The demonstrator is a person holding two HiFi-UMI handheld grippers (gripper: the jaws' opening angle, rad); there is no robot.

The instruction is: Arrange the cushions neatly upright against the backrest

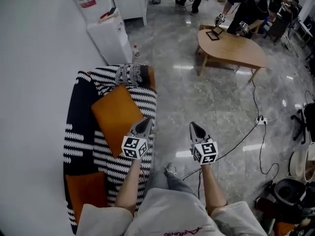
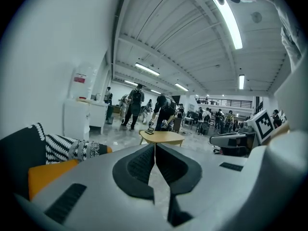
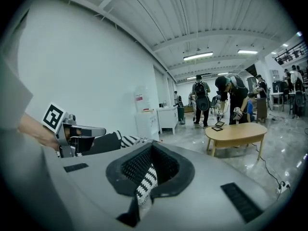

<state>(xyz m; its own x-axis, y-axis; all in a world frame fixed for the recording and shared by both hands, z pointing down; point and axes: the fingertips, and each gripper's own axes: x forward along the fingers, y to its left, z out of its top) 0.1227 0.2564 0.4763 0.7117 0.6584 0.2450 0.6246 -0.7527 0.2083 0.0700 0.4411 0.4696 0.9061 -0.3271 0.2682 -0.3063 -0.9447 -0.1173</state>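
Note:
A black sofa (image 1: 78, 132) with white stripes stands along the white wall at the left. An orange cushion (image 1: 115, 114) lies flat on its seat, and a second orange cushion (image 1: 86, 191) lies at the near end. A striped cushion (image 1: 132, 75) sits at the far end. My left gripper (image 1: 146, 121) is shut and empty, hovering over the seat's front edge beside the first orange cushion (image 2: 45, 174). My right gripper (image 1: 193, 126) is shut and empty too, over the floor right of the sofa. Each gripper view shows jaws closed, the left gripper (image 2: 155, 147) and the right gripper (image 3: 151, 148).
White cabinets (image 1: 106, 36) stand beyond the sofa's far end. A wooden coffee table (image 1: 231, 48) is further out, with a person (image 1: 243, 9) bending over it. A cable and power strip (image 1: 261, 119) lie on the glossy floor. Dark equipment (image 1: 290, 195) sits at the lower right.

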